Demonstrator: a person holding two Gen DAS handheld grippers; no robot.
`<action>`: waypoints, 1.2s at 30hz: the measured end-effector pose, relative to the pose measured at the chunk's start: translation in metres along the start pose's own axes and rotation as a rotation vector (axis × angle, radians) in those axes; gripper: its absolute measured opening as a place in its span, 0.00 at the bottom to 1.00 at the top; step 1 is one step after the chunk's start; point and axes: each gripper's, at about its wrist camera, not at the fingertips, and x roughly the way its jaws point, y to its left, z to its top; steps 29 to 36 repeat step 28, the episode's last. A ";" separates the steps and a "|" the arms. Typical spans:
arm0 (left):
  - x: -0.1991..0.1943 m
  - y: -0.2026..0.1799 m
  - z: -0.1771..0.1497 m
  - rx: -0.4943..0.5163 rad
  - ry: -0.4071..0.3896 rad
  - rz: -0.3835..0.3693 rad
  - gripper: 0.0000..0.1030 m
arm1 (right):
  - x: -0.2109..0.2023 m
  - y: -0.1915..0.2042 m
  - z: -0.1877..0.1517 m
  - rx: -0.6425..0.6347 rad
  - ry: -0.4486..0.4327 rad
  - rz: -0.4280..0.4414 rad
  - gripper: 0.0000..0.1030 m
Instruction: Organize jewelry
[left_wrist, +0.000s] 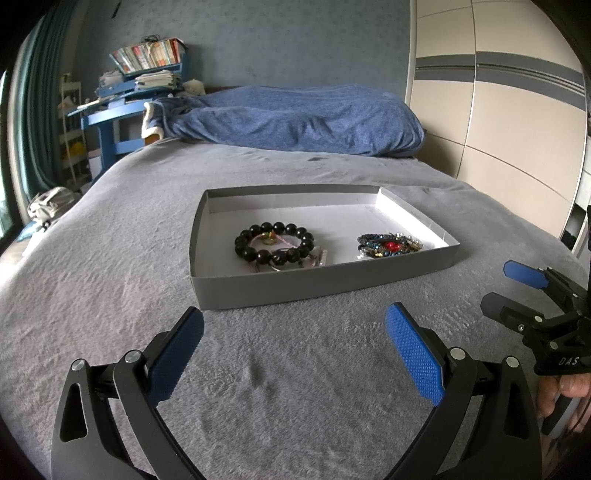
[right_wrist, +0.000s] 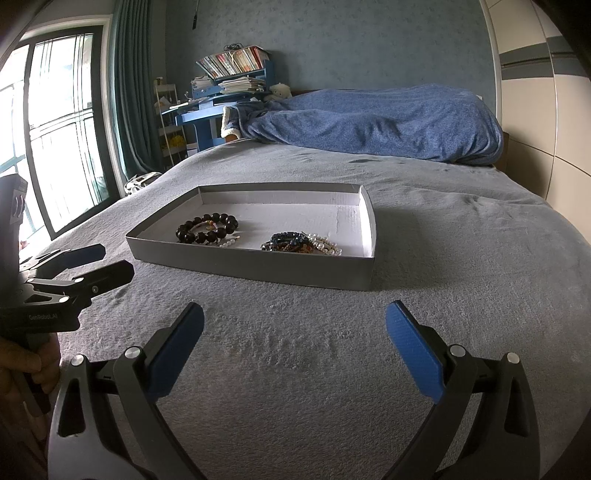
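One tray (left_wrist: 321, 286), two jewelry heaps (left_wrist: 275, 245).

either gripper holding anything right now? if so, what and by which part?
Nothing is held. The left gripper and right gripper are both open over the grey blanket, short of the shallow grey cardboard tray that holds the jewelry.

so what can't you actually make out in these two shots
- Small pieces under the black bead bracelet: left wrist view, near tray wall and beads cover them.
- Mixed jewelry pile: both views, too tangled and small to count.
- Right tool: left wrist view, cut off by the frame edge.
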 end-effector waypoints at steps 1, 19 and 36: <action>0.000 0.000 0.000 0.000 0.000 0.000 0.95 | 0.000 0.000 0.000 0.000 0.000 0.000 0.95; -0.001 -0.003 0.000 0.021 -0.001 0.003 0.95 | 0.000 0.000 0.000 0.000 0.000 0.000 0.95; 0.002 0.000 0.000 0.015 0.012 0.008 0.95 | 0.000 0.000 0.000 0.000 0.001 0.000 0.95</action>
